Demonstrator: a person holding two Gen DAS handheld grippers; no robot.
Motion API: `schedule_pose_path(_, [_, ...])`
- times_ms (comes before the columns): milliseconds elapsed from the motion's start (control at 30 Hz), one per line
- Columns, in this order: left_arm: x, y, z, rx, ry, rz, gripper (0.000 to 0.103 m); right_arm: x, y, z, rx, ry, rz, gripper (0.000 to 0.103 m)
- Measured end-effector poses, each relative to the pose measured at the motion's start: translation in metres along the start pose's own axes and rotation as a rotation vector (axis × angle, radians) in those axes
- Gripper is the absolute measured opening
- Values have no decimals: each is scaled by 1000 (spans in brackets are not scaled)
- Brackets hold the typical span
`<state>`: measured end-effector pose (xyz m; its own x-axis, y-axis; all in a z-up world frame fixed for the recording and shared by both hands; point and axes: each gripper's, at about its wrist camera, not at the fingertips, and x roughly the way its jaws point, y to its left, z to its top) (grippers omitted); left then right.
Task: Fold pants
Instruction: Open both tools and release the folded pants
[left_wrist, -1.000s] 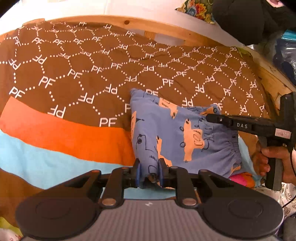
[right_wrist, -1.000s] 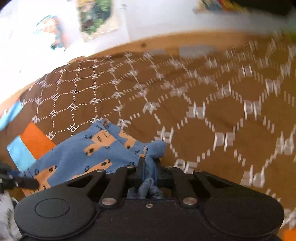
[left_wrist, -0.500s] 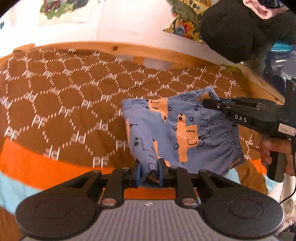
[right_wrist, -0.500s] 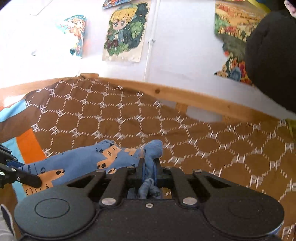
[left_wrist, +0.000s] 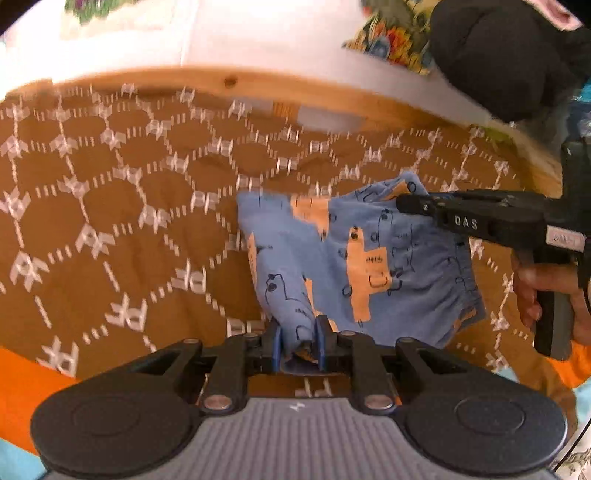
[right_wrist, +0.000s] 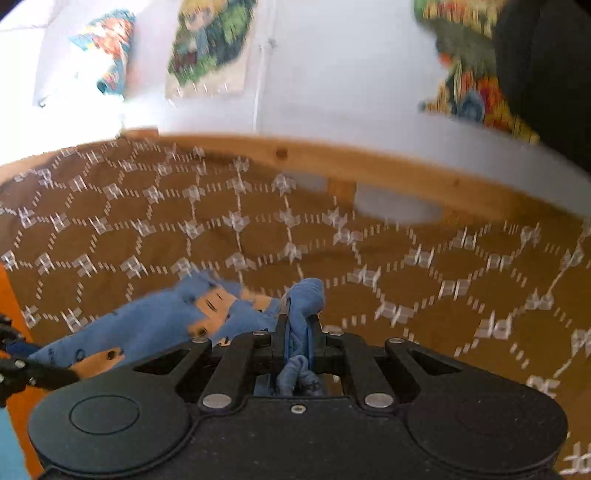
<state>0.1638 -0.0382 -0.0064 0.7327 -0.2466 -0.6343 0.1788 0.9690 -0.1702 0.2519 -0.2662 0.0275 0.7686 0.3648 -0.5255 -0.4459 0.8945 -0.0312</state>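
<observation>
Small blue pants (left_wrist: 354, 258) with orange vehicle prints hang folded above the brown patterned blanket (left_wrist: 110, 221). My left gripper (left_wrist: 298, 341) is shut on the near lower corner of the pants. My right gripper (right_wrist: 297, 332) is shut on a bunched blue edge of the pants (right_wrist: 155, 325), and it shows in the left wrist view (left_wrist: 410, 203) gripping the far upper corner. The pants stretch between the two grippers.
A wooden bed rail (left_wrist: 258, 88) runs behind the blanket, with a white wall and posters (right_wrist: 207, 55) beyond. A dark bundle (left_wrist: 509, 55) sits at the upper right. Orange and light blue blanket stripes (left_wrist: 29, 387) lie near the front.
Both grippers have lifted the pants up and carried them farther over the blanket toward the bed rail. The views are now blurred with motion.
</observation>
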Motion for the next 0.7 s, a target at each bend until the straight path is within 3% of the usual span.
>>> schedule_pose_path(200, [12, 9, -14, -20, 57, -10, 22, 20, -24, -25, 120, 62, 17, 13])
schedule_pose_path(300, [13, 9, -14, -26, 72, -7, 29, 18, -26, -26, 151, 55, 2, 27])
schedule_pose_path(367, [12, 10, -16, -40, 77, -1, 40, 13, -28, -28, 170, 43, -6, 35])
schedule_pose_path(433, [10, 12, -17, -45, 78, 13, 59, 7, -27, -28, 172, 37, -14, 42])
schedule_pose_path(533, [7, 13, -16, -59, 73, 28, 71, -7, -24, -28, 178, 11, -46, 77])
schedule_pose_path(633, [0, 13, -14, -78, 53, 50, 91, -27, -21, -30, 205, -26, -70, 87])
schedule_pose_path(700, [-6, 11, -13, -79, 31, 63, 94, -41, -18, -31, 219, -48, -89, 95])
